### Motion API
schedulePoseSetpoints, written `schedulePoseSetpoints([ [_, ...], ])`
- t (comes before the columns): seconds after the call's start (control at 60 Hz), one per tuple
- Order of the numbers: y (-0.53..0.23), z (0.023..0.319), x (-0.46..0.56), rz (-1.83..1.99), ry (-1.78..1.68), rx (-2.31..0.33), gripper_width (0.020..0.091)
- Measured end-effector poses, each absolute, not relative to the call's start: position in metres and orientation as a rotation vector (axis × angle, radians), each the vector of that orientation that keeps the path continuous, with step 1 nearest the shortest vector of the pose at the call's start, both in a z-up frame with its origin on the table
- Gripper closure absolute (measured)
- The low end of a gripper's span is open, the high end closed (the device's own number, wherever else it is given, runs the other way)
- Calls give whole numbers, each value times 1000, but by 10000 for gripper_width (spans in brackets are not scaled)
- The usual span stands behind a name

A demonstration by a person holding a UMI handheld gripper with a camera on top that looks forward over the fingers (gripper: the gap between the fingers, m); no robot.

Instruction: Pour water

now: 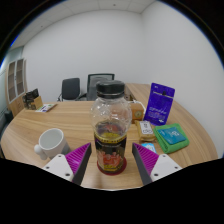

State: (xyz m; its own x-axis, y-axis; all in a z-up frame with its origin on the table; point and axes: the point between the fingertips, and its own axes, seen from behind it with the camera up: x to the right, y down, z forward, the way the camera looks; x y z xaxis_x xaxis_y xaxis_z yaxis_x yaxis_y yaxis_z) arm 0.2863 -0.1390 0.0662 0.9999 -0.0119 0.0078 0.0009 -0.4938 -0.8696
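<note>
A clear bottle (110, 130) with a dark cap, amber liquid and a red-and-yellow label stands upright on the wooden table (65, 120). It sits between the fingers of my gripper (111, 152), which is open, with a narrow gap showing at each side. The pink pads (80, 156) flank its lower half. A white mug (51, 143) rests on the table to the left of the bottle, just beyond the left finger.
To the right lie a purple bag (159, 101), a green box (172, 137) and a small packet (146, 128). Two office chairs (72, 88) stand at the table's far side. A shelf (15, 80) lines the left wall.
</note>
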Motion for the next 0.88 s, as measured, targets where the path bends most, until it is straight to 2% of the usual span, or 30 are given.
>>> schedulePoseSetpoints([
  [0.067, -157, 77, 289, -52, 23, -2098, 238],
  [0.15, -186, 98, 285, -94, 41, -2116, 244],
  [0.383, -297, 179, 244, -169, 113, -2126, 247],
  [0.517, -352, 207, 217, -191, 123, -2123, 251],
  [0.683, -394, 224, 187, -175, 111, -2126, 246],
  [0.883, -410, 228, 180, -205, 99, -2128, 249],
])
